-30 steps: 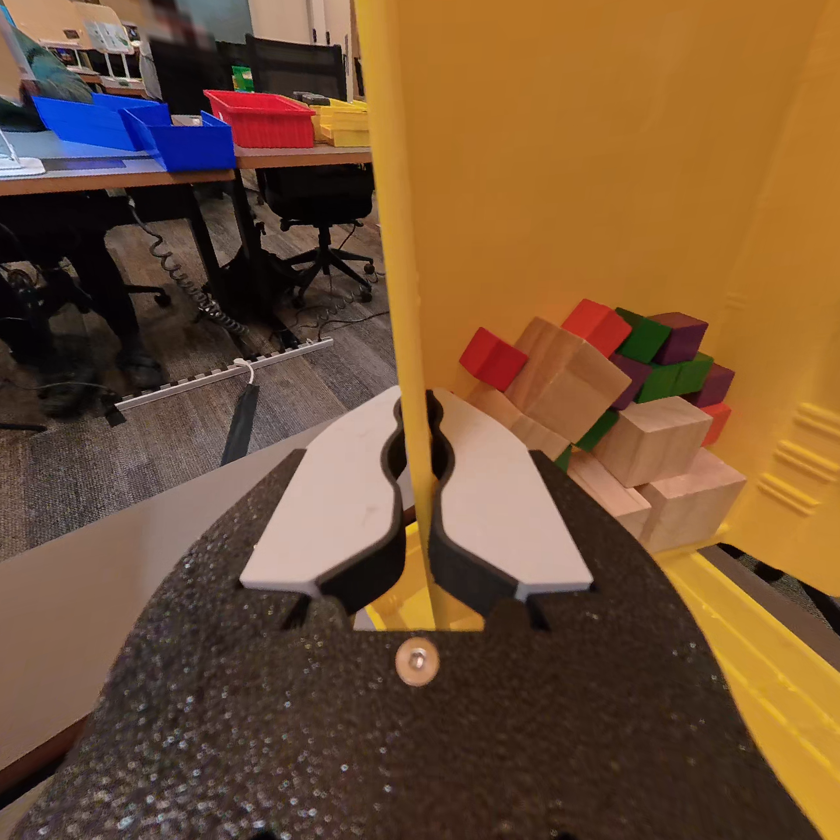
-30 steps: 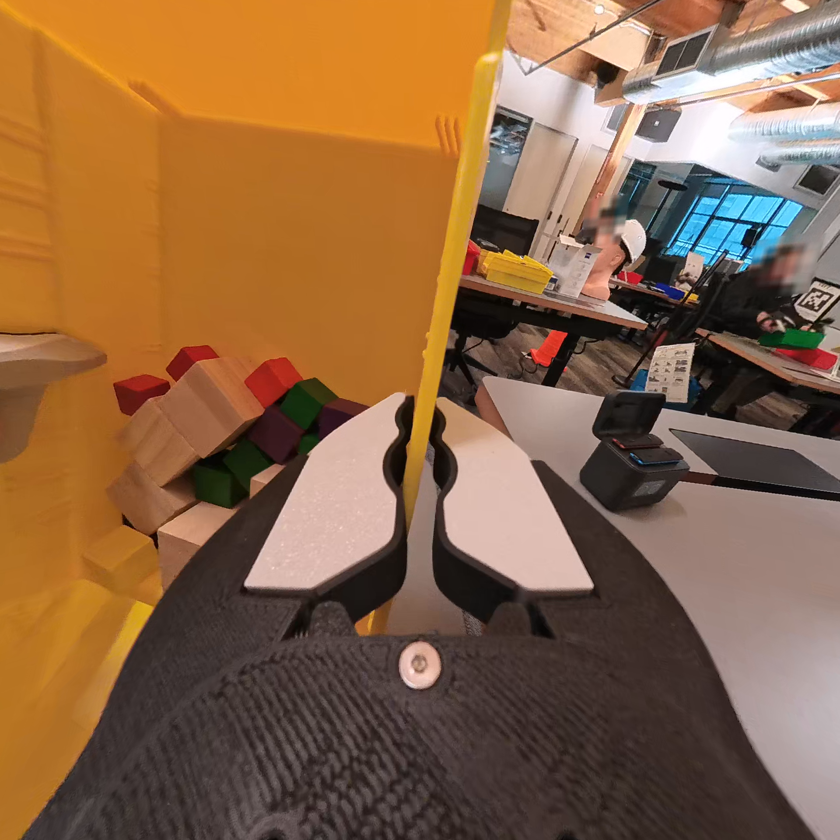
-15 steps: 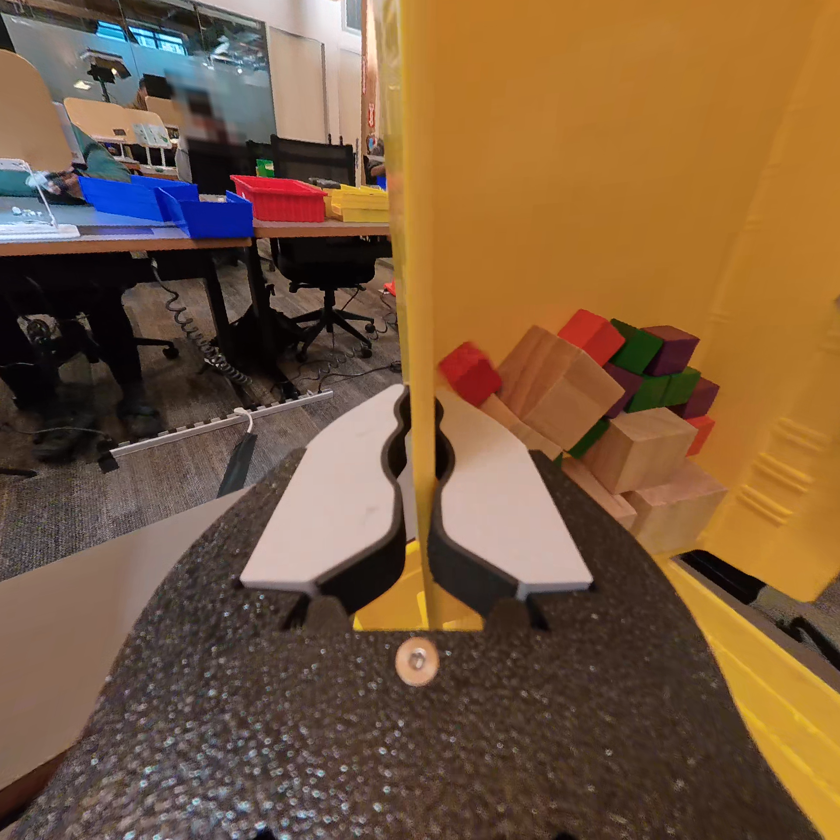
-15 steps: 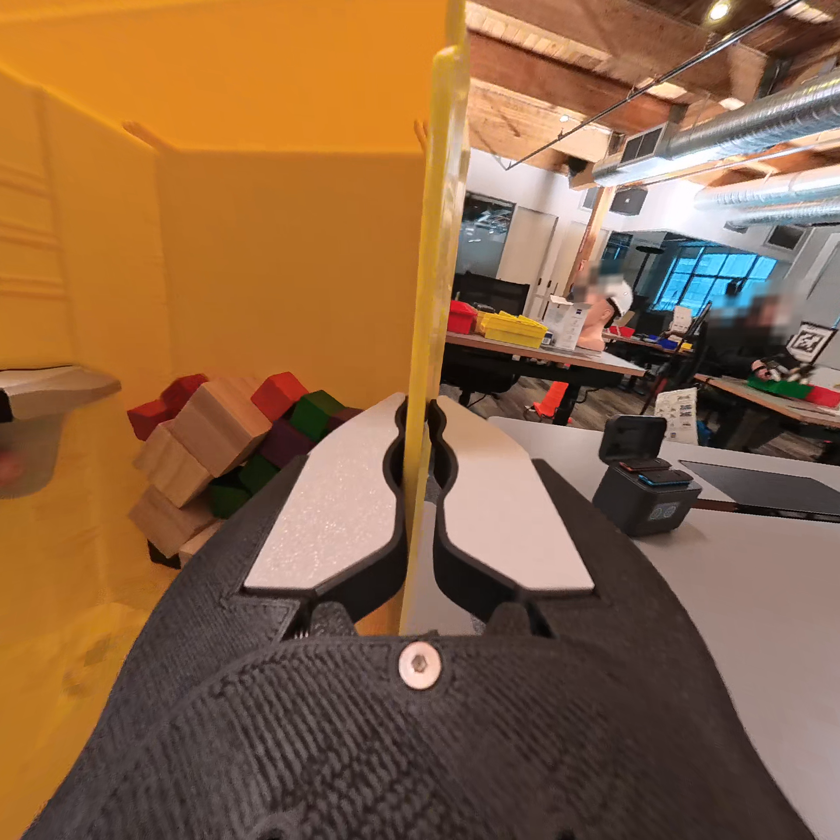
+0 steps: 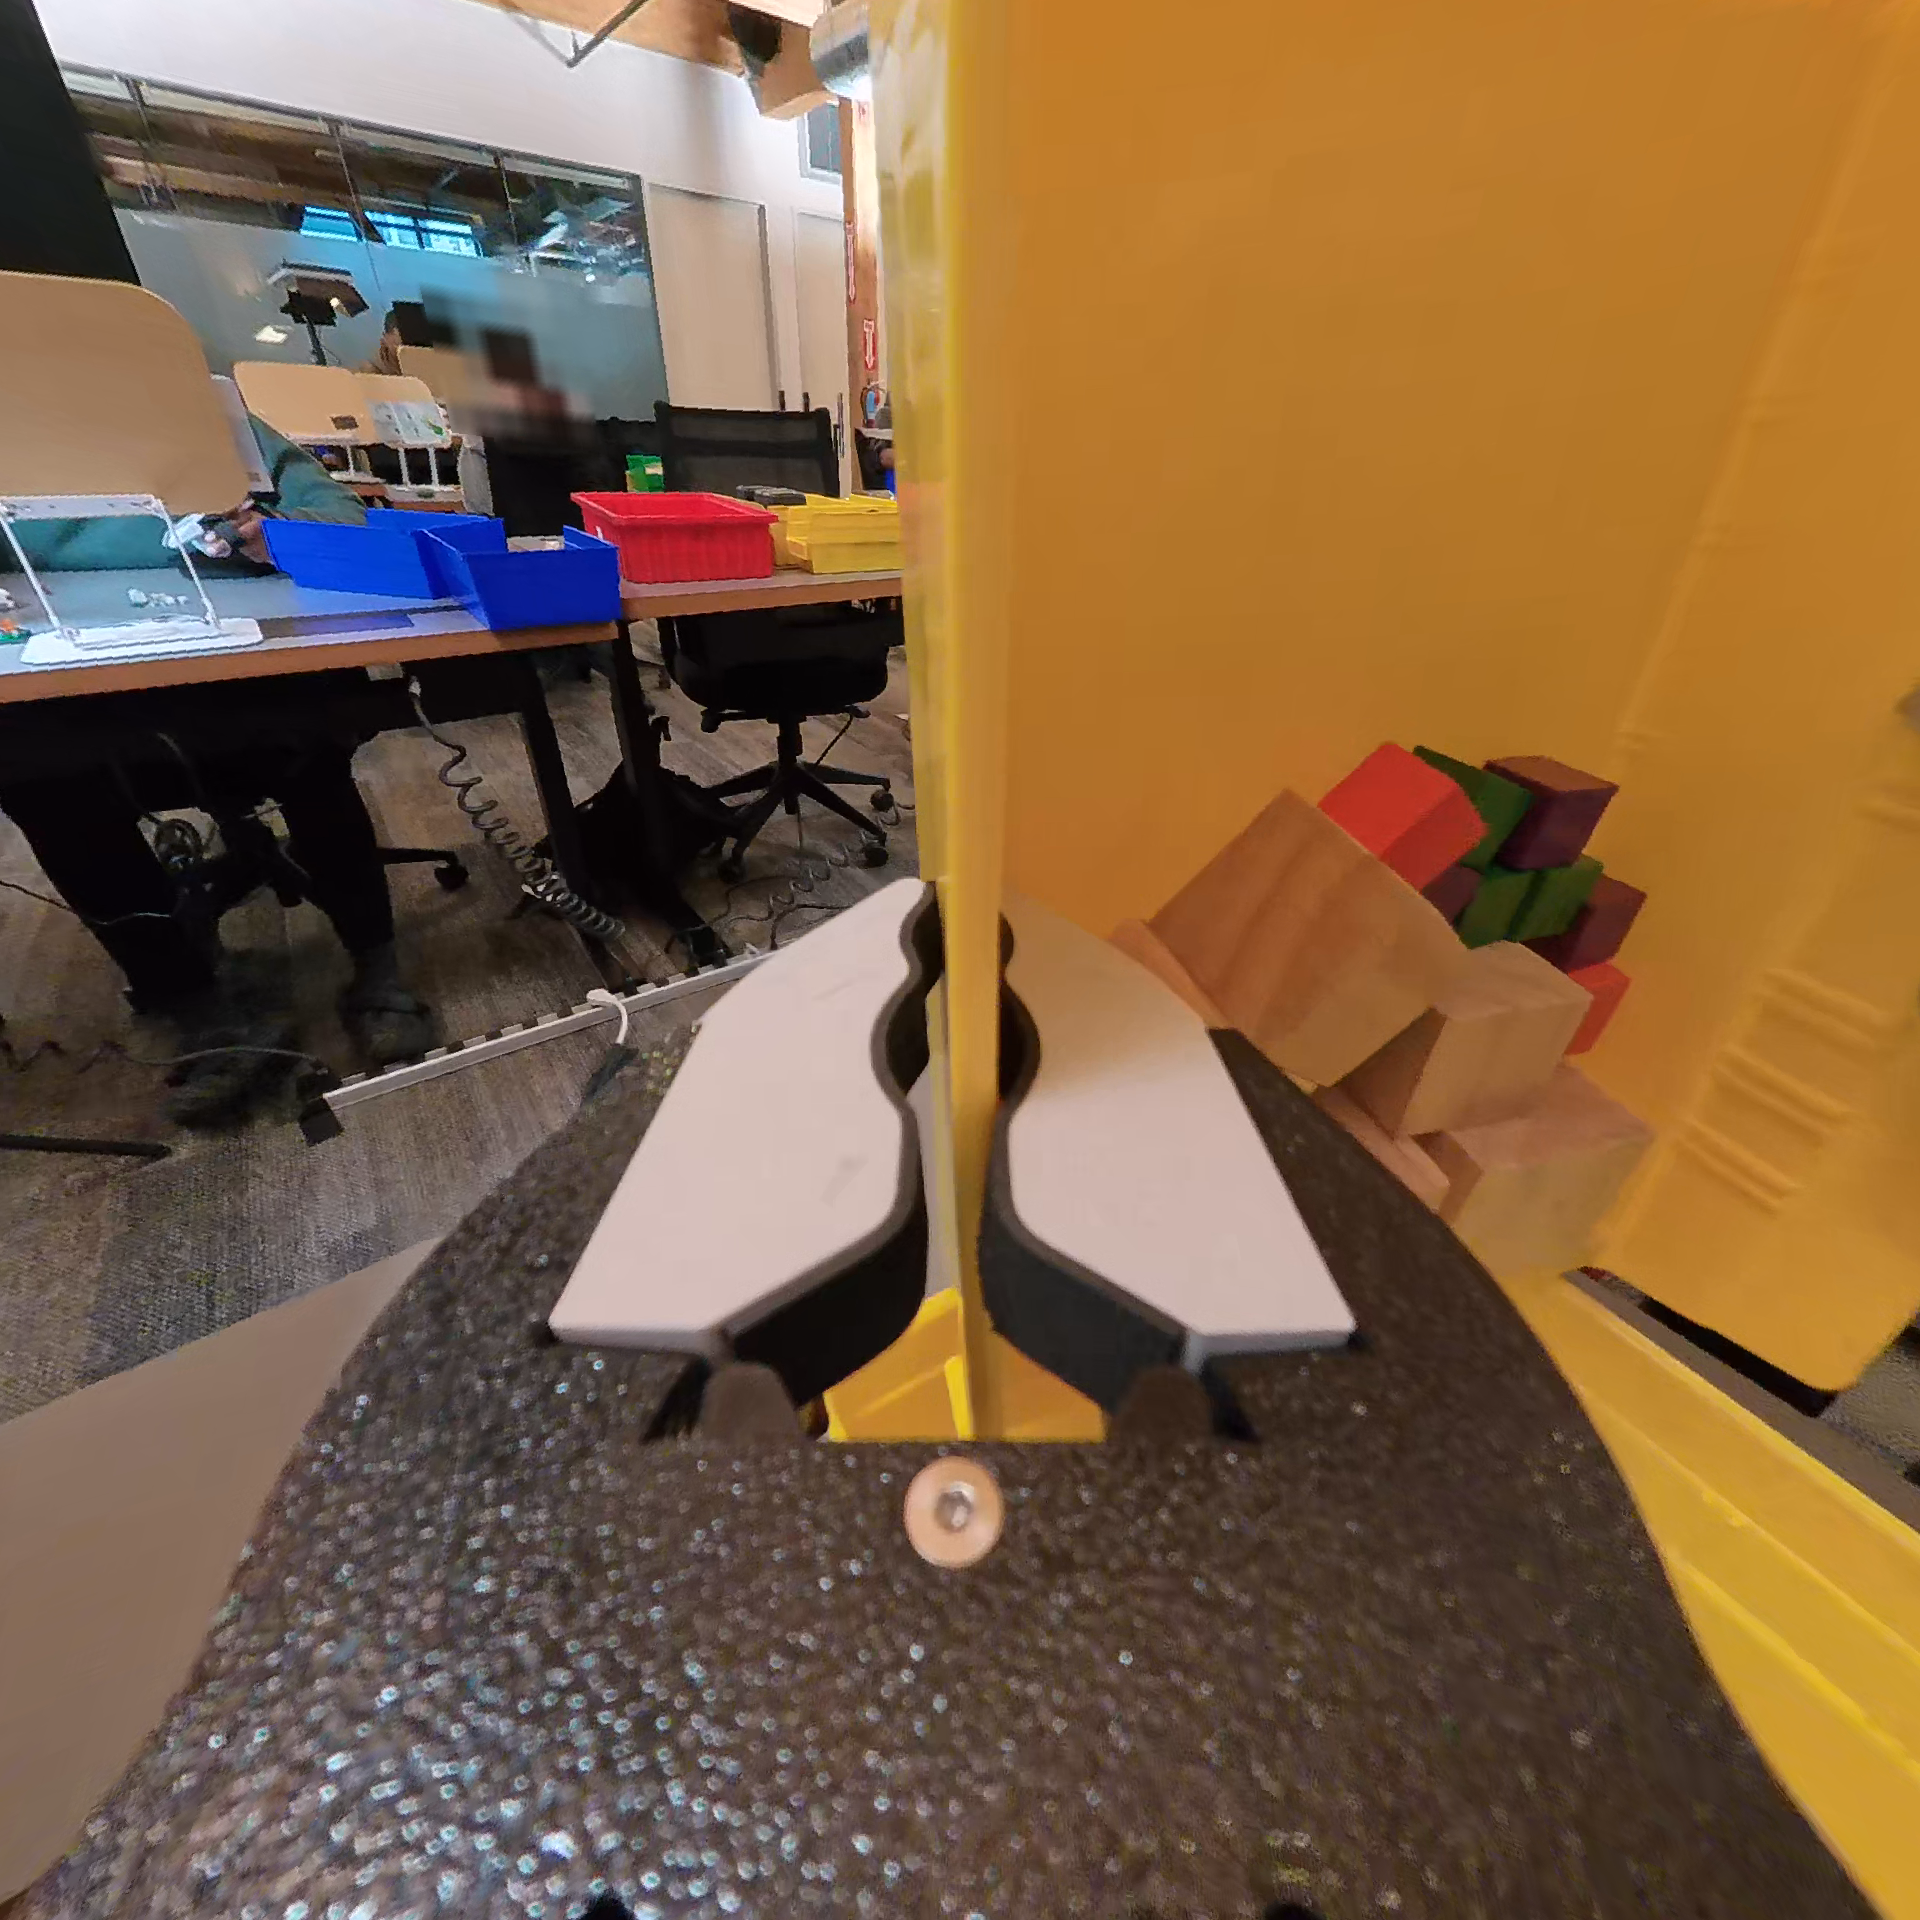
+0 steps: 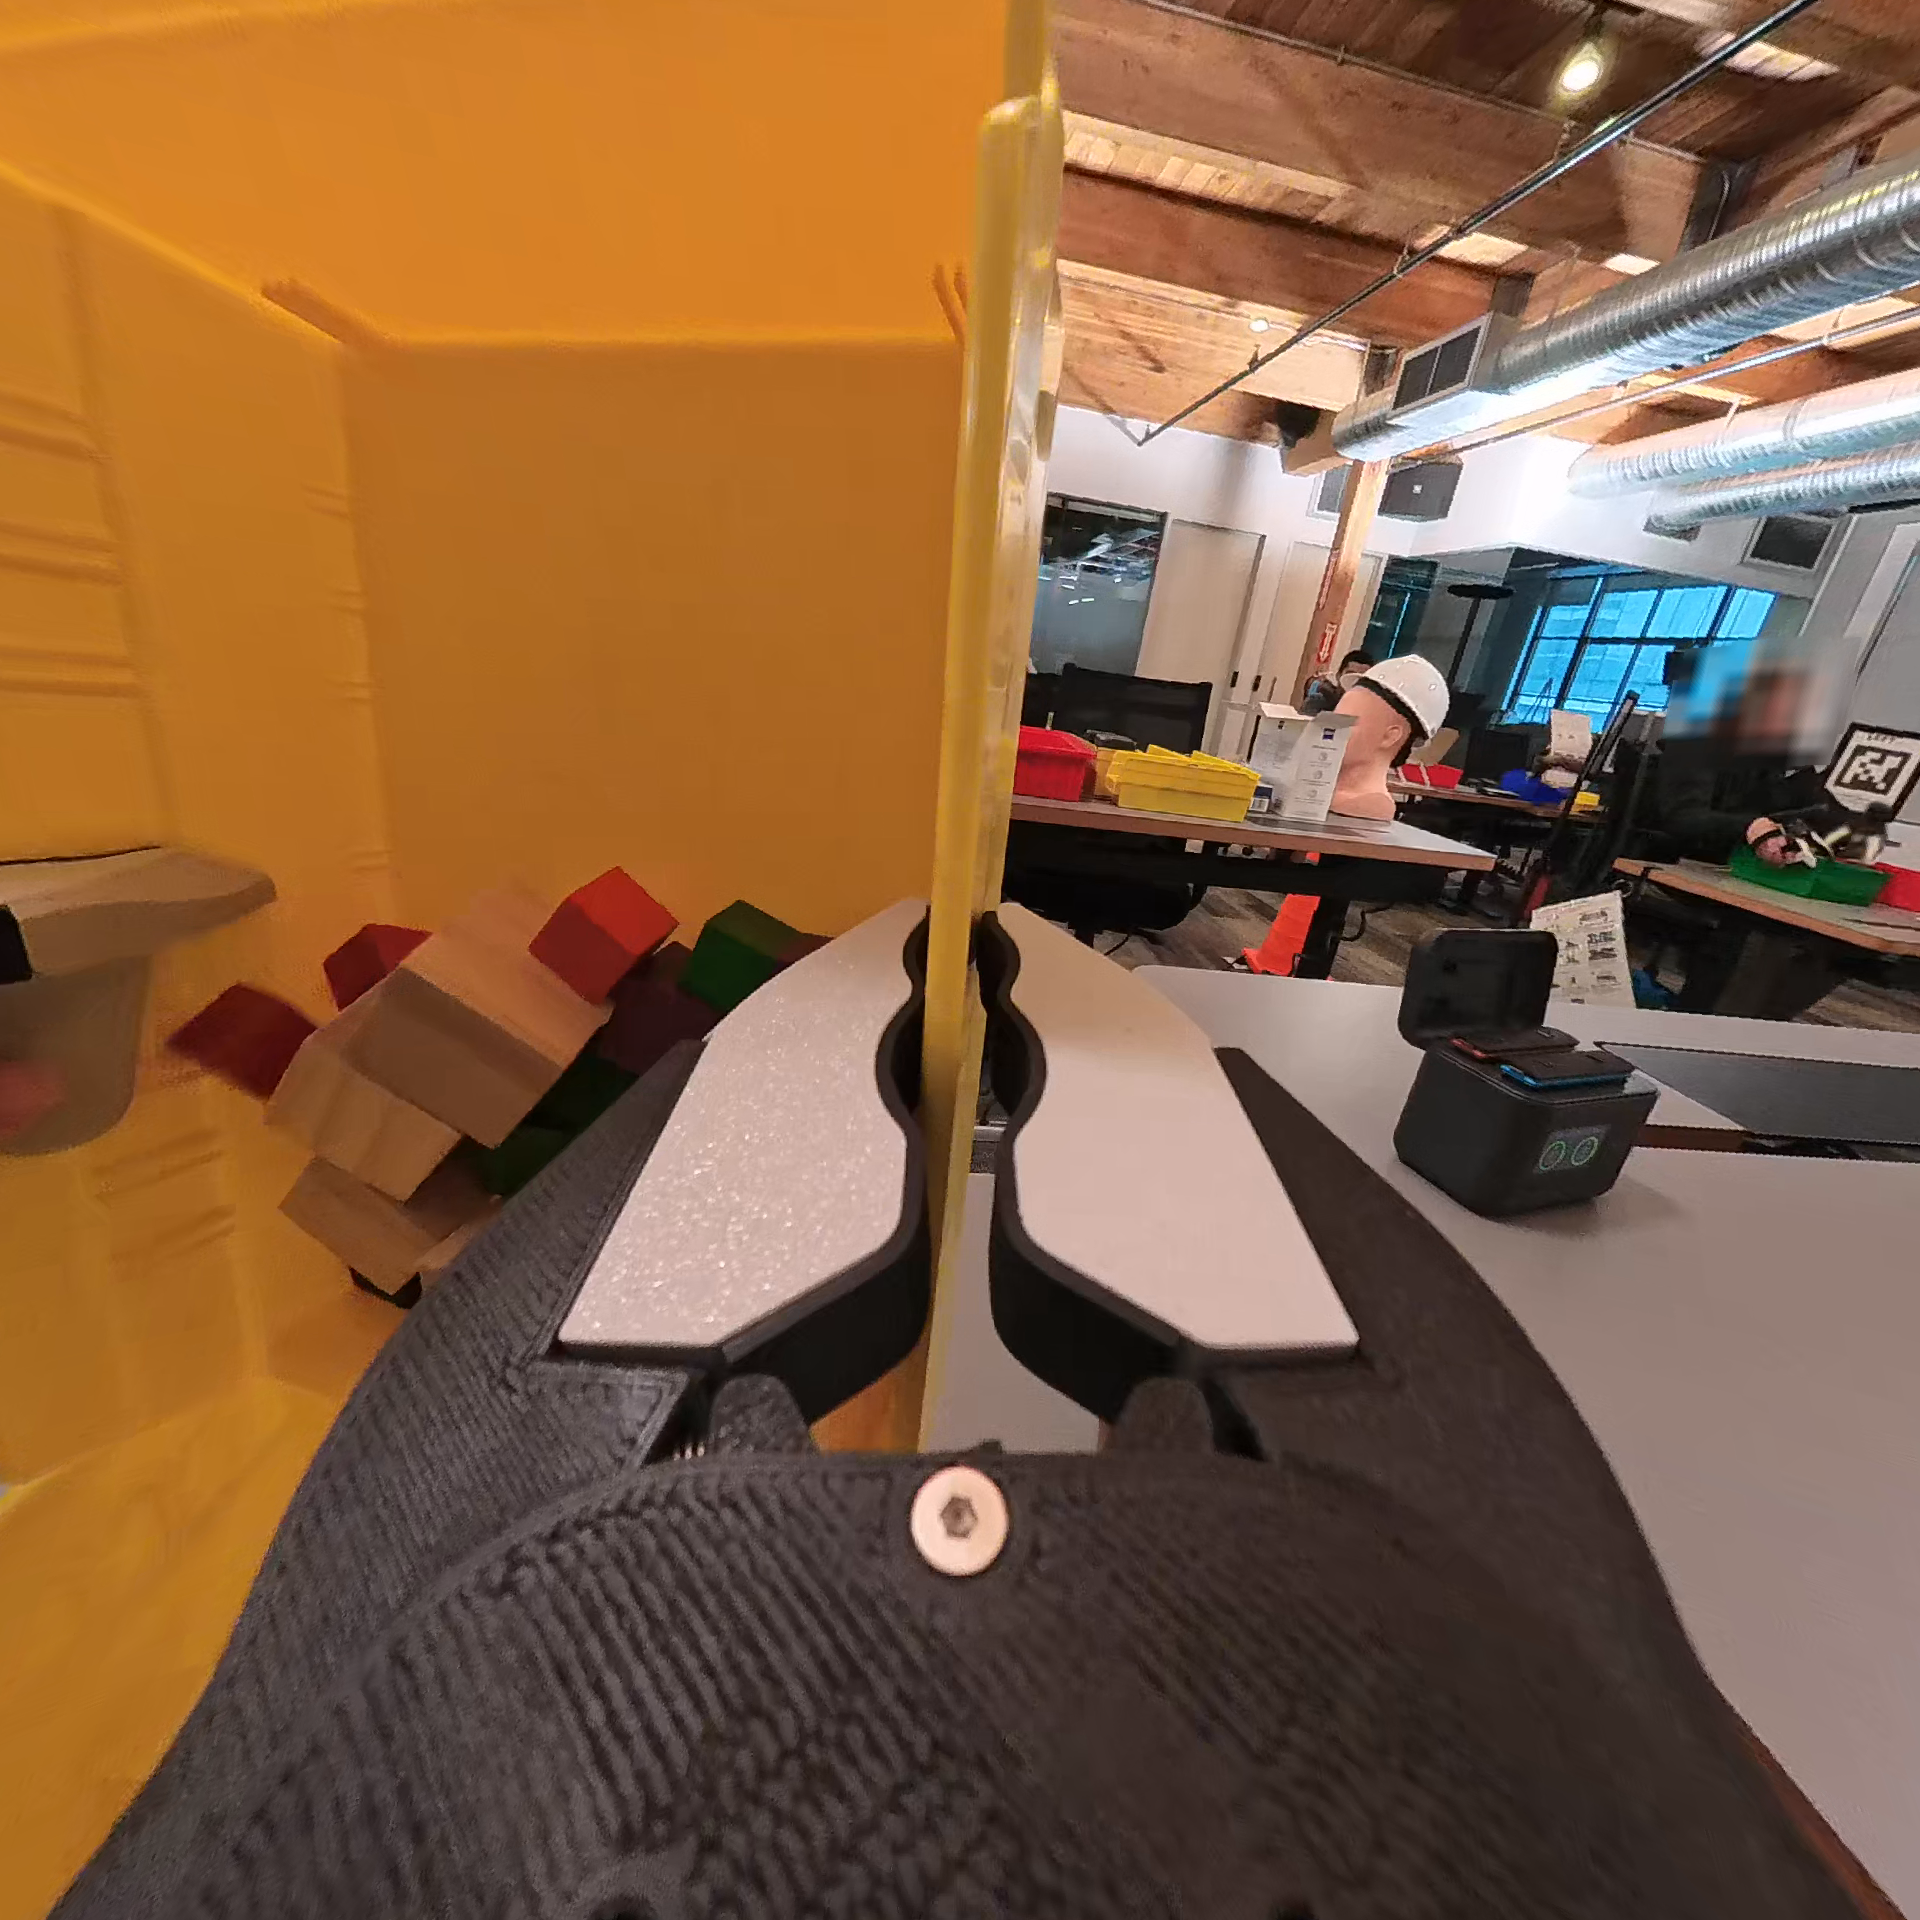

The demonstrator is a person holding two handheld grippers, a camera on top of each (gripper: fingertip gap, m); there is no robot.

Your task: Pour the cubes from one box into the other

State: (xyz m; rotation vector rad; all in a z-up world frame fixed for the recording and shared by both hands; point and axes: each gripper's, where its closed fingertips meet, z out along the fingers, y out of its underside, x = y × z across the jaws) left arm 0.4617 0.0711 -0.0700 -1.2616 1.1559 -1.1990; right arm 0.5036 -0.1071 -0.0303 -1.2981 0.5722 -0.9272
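Yellow plastic box (image 5: 1351, 468), smooth-walled with ribbed corners, is tipped up; left gripper (image 5: 961, 935) and right gripper (image 6: 951, 935) each pinch a thin side wall; wooden and painted cubes (image 5: 1382, 966) heap in its lower corner; grey tabletop (image 6: 1558, 1351), open office beyond.

A dark charging case (image 6: 1522, 1101) sits open on the grey worktop (image 6: 1662, 1351); blue bins (image 5: 447, 561) and a red bin (image 5: 675, 535) line a far desk.
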